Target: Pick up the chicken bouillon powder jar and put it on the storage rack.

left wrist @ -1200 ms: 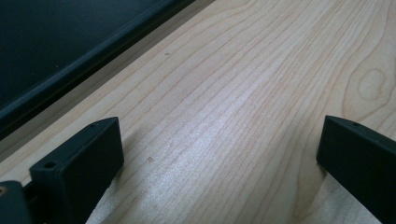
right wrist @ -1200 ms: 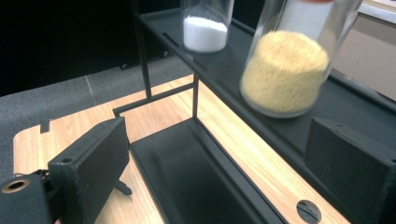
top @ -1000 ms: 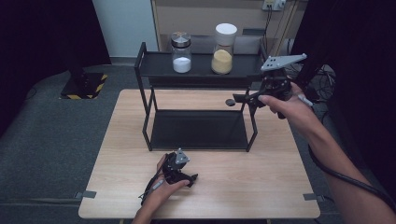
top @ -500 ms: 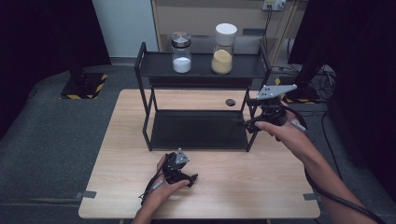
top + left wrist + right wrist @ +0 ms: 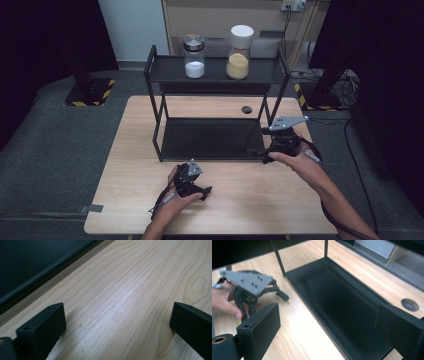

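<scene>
tongs both gape wide, holding nothing. left gripper (image 5: 204, 190) rests on the table (image 5: 135, 145), just in front of the rack (image 5: 210, 139). right gripper (image 5: 256, 154) hangs by the rack's lower shelf at its front right corner.

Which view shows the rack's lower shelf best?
The high view: the whole lower shelf lies unobstructed under the rack. The right gripper view shows much of it close, at a slant; the left gripper view catches one dark edge.
</scene>
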### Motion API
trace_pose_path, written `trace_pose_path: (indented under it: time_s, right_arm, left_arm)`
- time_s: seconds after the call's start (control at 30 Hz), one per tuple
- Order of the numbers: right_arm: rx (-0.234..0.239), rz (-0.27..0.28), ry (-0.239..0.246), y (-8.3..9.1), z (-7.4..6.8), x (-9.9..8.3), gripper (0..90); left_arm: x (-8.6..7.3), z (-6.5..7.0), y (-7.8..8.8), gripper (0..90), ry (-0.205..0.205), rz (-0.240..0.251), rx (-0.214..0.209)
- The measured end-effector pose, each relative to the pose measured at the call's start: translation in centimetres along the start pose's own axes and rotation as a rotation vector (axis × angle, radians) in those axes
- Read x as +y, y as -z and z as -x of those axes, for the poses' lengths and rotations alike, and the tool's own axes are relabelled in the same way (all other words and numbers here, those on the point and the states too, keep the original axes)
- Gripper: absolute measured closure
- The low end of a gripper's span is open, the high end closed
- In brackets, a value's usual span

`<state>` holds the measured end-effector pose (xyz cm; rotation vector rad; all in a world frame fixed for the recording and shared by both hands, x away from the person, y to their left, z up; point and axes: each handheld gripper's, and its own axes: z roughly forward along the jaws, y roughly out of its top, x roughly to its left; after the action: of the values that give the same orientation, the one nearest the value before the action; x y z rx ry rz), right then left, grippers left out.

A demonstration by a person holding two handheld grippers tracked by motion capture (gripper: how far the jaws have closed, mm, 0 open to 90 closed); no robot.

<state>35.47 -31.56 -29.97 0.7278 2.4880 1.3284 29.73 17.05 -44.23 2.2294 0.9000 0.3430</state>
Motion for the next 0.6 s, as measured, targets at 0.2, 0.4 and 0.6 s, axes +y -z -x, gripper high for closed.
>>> trace_pose_path:
  time_s: [0.2, 0.4, 0.6]
  right_arm:
    - [0.001, -0.020, 0.002, -1.1, -0.7, -1.7, 6.9]
    - [0.001, -0.033, 0.000, -1.8, -1.4, -3.3, 6.9]
    - [-0.007, -0.038, -0.002, -2.3, -1.9, -5.0, 6.6]
  left_arm:
    - [0.0, 0.0, 0.0, 0.0, 0.000, 0.000, 0.000]
    - [0.0, 0.0, 0.0, 0.0, 0.000, 0.000, 0.000]
    - [0.0, 0.0, 0.0, 0.0, 0.000, 0.000, 0.000]
